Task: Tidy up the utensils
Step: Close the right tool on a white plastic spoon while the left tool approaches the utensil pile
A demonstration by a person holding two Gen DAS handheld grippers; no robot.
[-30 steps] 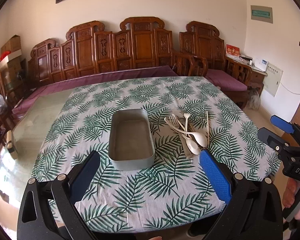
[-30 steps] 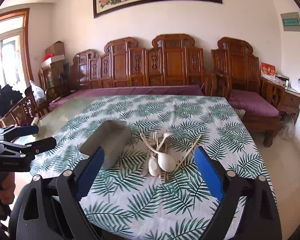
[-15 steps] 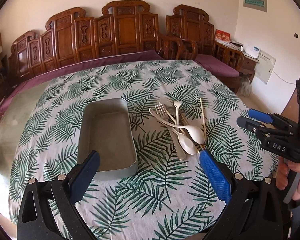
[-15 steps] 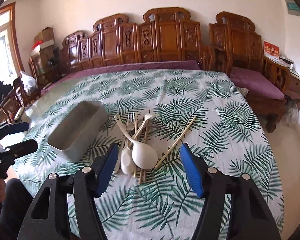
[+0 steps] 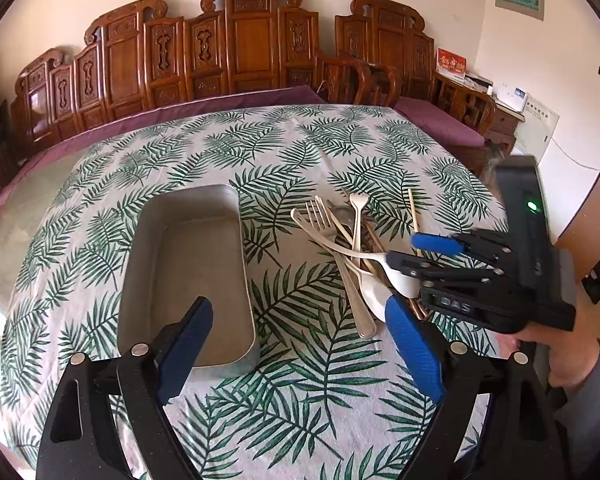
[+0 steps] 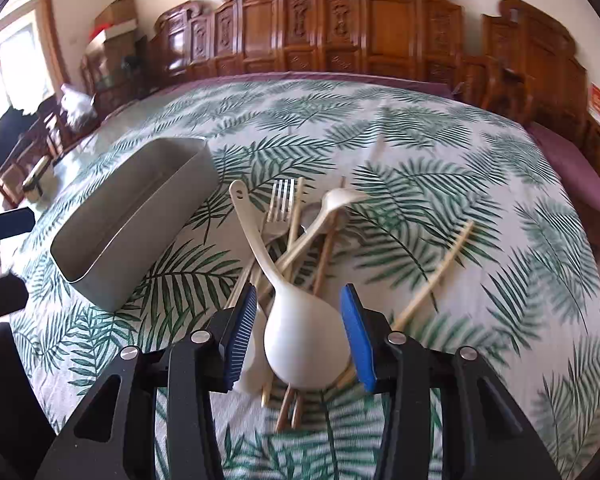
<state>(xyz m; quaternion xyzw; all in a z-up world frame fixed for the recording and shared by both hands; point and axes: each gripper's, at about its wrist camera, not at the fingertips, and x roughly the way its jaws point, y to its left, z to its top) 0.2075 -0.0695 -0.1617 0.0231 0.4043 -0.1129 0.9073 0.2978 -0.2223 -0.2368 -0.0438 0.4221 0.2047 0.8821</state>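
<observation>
At lower centre of the right wrist view, the large cream spoon (image 6: 306, 344) atop the utensil pile (image 6: 300, 232) is being closed on by the right gripper (image 6: 300, 336), pads not yet pressing, while the left gripper (image 5: 300, 344), closing slightly but empty, is held near the grey tray (image 5: 188, 272), into which the spoon must next be lifted.

1. The cloth (image 5: 300, 360) is seen to be white with green leaf prints.
2. The box (image 5: 188, 264) is coloured grey.
3. The spoon (image 6: 304, 344) is coloured cream.
4. The fork (image 6: 281, 204) is coloured silver.
5. The chopsticks (image 6: 436, 276) are coloured light tan.
6. The pads (image 6: 240, 332) are coloured blue, on black frames.
7. The bench (image 5: 236, 48) is made of brown wood, with purple cushions.
</observation>
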